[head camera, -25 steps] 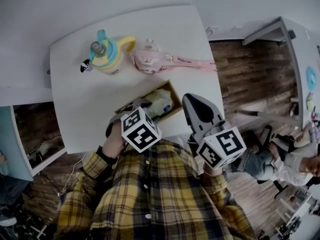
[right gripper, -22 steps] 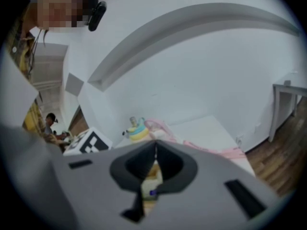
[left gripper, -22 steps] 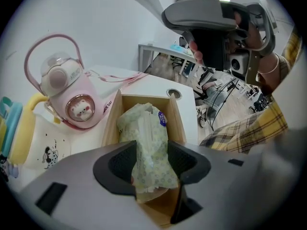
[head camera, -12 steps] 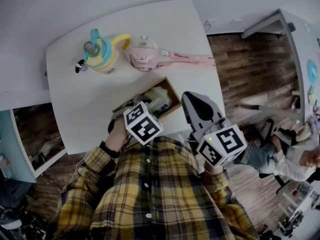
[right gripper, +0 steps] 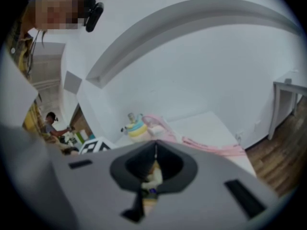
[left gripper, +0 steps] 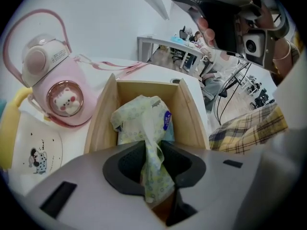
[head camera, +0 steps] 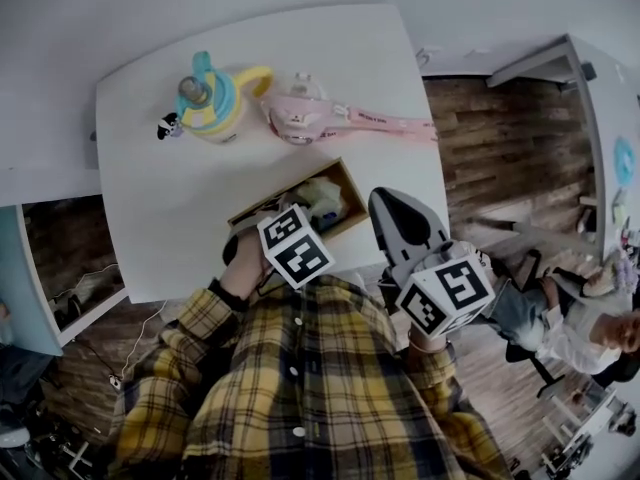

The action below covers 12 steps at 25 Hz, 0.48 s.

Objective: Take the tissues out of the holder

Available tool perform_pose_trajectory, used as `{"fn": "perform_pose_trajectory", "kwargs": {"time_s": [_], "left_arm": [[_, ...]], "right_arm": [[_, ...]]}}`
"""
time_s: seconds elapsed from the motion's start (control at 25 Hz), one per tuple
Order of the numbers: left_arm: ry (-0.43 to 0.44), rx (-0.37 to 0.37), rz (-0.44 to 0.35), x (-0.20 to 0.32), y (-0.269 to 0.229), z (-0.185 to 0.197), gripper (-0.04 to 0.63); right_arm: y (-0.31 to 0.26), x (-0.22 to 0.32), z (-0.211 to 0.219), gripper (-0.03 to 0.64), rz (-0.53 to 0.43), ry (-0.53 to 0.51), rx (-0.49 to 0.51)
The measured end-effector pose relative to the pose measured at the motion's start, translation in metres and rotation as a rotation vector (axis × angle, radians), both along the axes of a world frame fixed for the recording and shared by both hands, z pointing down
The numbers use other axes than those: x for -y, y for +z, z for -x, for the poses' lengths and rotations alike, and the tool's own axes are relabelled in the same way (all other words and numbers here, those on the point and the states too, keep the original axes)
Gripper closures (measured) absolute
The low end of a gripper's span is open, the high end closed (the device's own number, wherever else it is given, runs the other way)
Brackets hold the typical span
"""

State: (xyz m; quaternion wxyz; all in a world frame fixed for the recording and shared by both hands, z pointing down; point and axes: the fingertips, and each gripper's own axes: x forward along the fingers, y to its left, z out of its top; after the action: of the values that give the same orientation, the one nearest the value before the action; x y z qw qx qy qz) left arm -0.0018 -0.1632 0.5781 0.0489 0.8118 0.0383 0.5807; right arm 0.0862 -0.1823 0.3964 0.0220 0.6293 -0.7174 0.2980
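Note:
A wooden holder (left gripper: 101, 116) stands on the white table (head camera: 170, 218), near its front edge. In it lies a pale green patterned tissue pack (left gripper: 141, 116), also in the head view (head camera: 325, 198). My left gripper (left gripper: 153, 146) reaches into the holder from the near side. Its jaws are closing, and a fold of the pack's wrapper (left gripper: 156, 176) is pinched between them and hangs down behind. My right gripper (head camera: 383, 198) hovers just right of the holder with its jaws shut together (right gripper: 155, 150) and nothing in them.
At the back of the table stand a pink bottle (head camera: 297, 118) with a long pink strap (head camera: 385, 123) and a yellow and blue cup (head camera: 212, 103). To the right lie wooden floor, another table (head camera: 600, 98) and a seated person (head camera: 565, 333).
My left gripper has edged forward and to the right, over the near end of the holder. The right gripper has stayed where it was.

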Motion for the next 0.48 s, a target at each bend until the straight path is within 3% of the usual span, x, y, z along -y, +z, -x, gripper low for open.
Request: {"fn": "perform_pose_trajectory", "kwargs": {"time_s": [0.48], "left_arm": [[-0.039, -0.042, 0.015, 0.0049, -0.0053, 0.0011, 0.554]], "right_arm": [[-0.0086, 0.005, 0.0073, 0.604, 0.008, -0.043, -0.036]]}}
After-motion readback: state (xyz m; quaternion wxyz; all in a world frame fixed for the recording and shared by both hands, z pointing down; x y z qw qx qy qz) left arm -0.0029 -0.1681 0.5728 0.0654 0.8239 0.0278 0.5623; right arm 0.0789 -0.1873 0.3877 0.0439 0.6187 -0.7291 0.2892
